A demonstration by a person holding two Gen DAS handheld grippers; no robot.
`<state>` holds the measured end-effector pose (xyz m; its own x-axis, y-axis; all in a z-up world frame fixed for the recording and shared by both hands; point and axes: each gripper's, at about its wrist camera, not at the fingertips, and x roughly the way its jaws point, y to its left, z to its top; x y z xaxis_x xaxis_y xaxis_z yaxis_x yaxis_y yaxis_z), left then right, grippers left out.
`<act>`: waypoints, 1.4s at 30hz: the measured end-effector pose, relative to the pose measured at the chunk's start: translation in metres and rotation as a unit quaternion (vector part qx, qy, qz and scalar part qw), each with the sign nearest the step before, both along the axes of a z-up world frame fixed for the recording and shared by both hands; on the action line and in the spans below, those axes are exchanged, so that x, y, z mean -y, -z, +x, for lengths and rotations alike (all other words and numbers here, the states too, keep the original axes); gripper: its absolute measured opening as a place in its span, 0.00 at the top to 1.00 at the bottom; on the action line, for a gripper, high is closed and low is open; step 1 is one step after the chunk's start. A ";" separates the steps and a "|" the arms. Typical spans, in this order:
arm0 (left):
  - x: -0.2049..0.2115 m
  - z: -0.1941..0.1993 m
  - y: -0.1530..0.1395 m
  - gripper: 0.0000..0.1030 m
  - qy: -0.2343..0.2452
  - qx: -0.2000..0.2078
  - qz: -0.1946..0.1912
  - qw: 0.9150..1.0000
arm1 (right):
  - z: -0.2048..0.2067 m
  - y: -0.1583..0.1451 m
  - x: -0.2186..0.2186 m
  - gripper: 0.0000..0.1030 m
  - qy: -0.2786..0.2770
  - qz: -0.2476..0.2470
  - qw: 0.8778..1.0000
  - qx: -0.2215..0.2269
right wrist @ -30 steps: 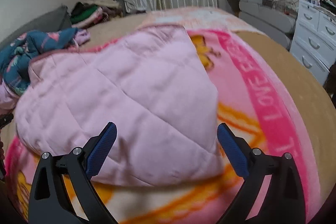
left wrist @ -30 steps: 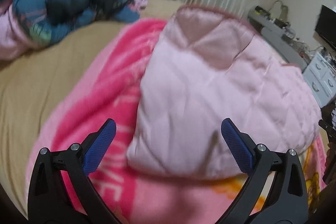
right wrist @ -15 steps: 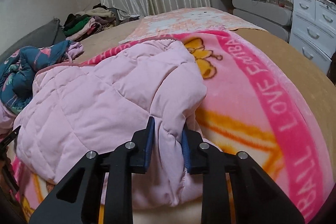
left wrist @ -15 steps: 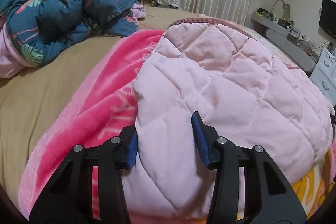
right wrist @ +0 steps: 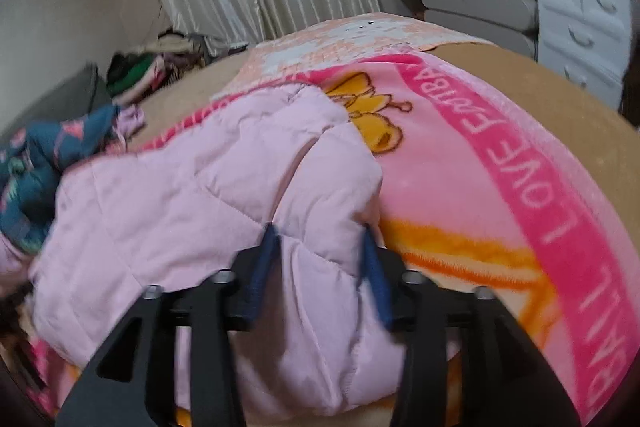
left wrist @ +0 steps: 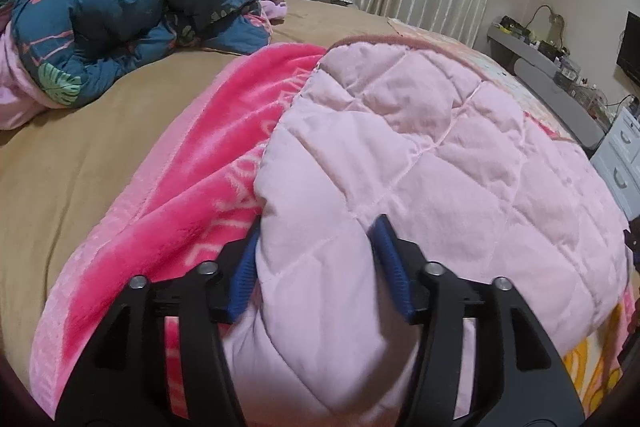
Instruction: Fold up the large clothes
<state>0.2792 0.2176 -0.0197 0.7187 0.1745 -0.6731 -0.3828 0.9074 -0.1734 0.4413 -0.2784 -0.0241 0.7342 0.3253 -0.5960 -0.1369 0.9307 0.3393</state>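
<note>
Both tools, left tool (left wrist: 316,259) and right tool (right wrist: 320,263), are now pinching near corners of the puffy pale-pink quilted jacket (left wrist: 420,155) lying on the bright pink fleece blanket (left wrist: 192,195), having closed from wide open, though thick padding is risking slipping free.

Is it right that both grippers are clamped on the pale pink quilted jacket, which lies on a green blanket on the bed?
Not quite: the blanket is pink, not green, as the right wrist view shows. The rest holds: the left gripper and the right gripper both have their jaws closed on the pale pink quilted jacket.
</note>
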 end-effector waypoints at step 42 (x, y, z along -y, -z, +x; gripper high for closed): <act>0.010 -0.074 0.047 0.09 -0.052 0.024 -0.213 0.975 | -0.059 0.039 0.011 0.04 0.036 0.148 0.982 -0.108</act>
<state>0.2054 0.2075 -0.0663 0.7448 -0.0403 -0.6661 -0.4509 0.7055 -0.5468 0.3819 -0.2898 -0.0627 0.6293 0.4590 -0.6271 0.0311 0.7914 0.6105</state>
